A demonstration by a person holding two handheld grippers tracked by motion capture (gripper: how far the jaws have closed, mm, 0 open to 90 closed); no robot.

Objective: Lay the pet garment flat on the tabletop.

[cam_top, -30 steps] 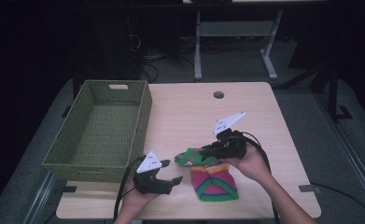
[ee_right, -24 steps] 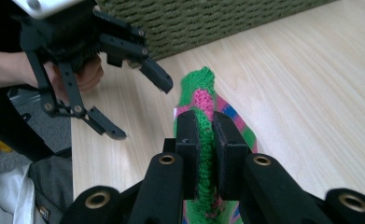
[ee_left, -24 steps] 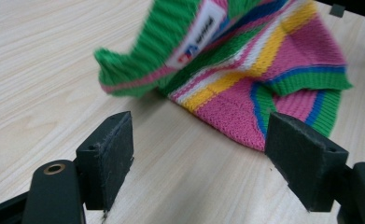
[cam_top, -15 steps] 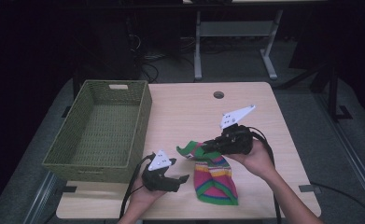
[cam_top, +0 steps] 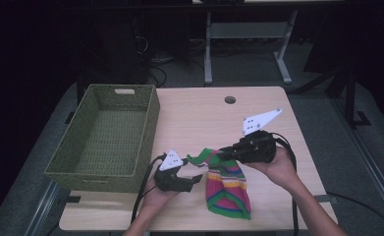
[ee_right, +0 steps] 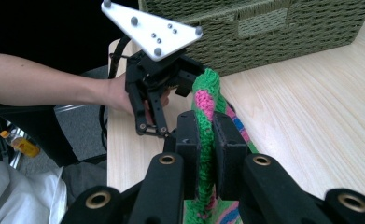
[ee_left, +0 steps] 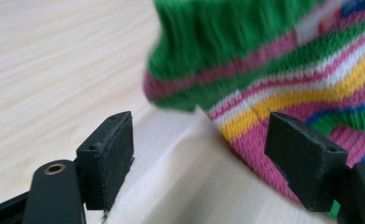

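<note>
From where I stood, the striped knitted sock (cam_top: pixel 227 184) lay on the pale wooden counter (cam_top: pixel 199 113) toward its near edge, at about five o'clock from the green woven basket (cam_top: pixel 108 137) that sat on the counter's left side. The right tool (cam_top: pixel 222 154) was clamped on the sock's green cuff, its two black jaws pressed flat against the knit from either side, so that a strip of the cuff was drawn up off the counter toward ten o'clock while the rest of the sock stayed flat. The left tool (cam_top: pixel 198 178) rested low just beside the sock at its nine o'clock, jaws spread apart with nothing between them, and the sock's pink, yellow and green bands sat close in front of its right jaw.
</note>
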